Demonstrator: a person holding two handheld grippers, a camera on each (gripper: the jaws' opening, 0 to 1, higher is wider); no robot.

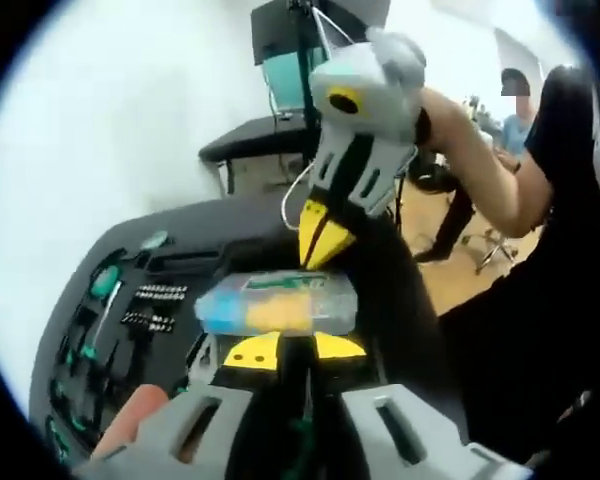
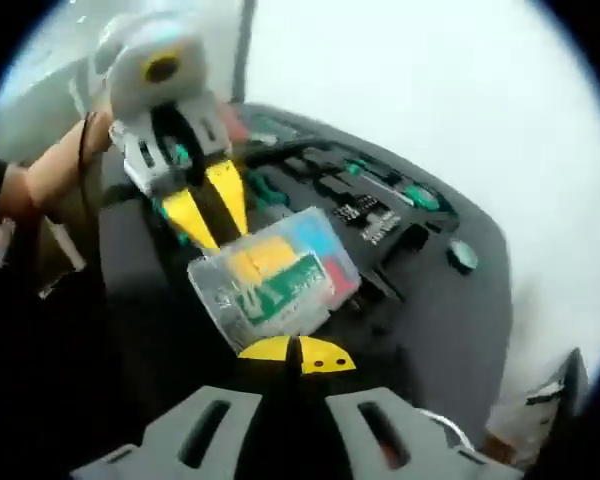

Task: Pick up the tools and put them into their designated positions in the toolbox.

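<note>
A clear plastic box point(image 1: 277, 303) with little coloured parts inside sits between the two grippers, held up over the dark toolbox point(image 1: 130, 300). Yellow, blue and green bits show through its lid.

In the left gripper view, the left gripper point(image 1: 292, 349) comes up from the bottom and its yellow tips are pressed on the near edge of the clear plastic box. The right gripper point(image 1: 325, 240) reaches in from the far side, and its yellow tips touch the far edge of the clear plastic box. A person's hand point(image 1: 442, 112) holds the right gripper from behind.

In the right gripper view, the right gripper point(image 2: 297, 352) pinches the near edge of the clear plastic box point(image 2: 275, 275) with its yellow tips close together. The left gripper point(image 2: 208, 215) holds the other side of the clear plastic box.

The toolbox point(image 2: 420, 290) lies open under the clear plastic box. Just past the clear plastic box, rows of small metal bits point(image 2: 372, 222) sit in their slots. Green-handled tools point(image 2: 405, 192) lie farther off, near the toolbox's far edge. In the left gripper view the small metal bits point(image 1: 152, 305) and green-handled tools point(image 1: 105, 285) are to the left of the clear plastic box.
</note>
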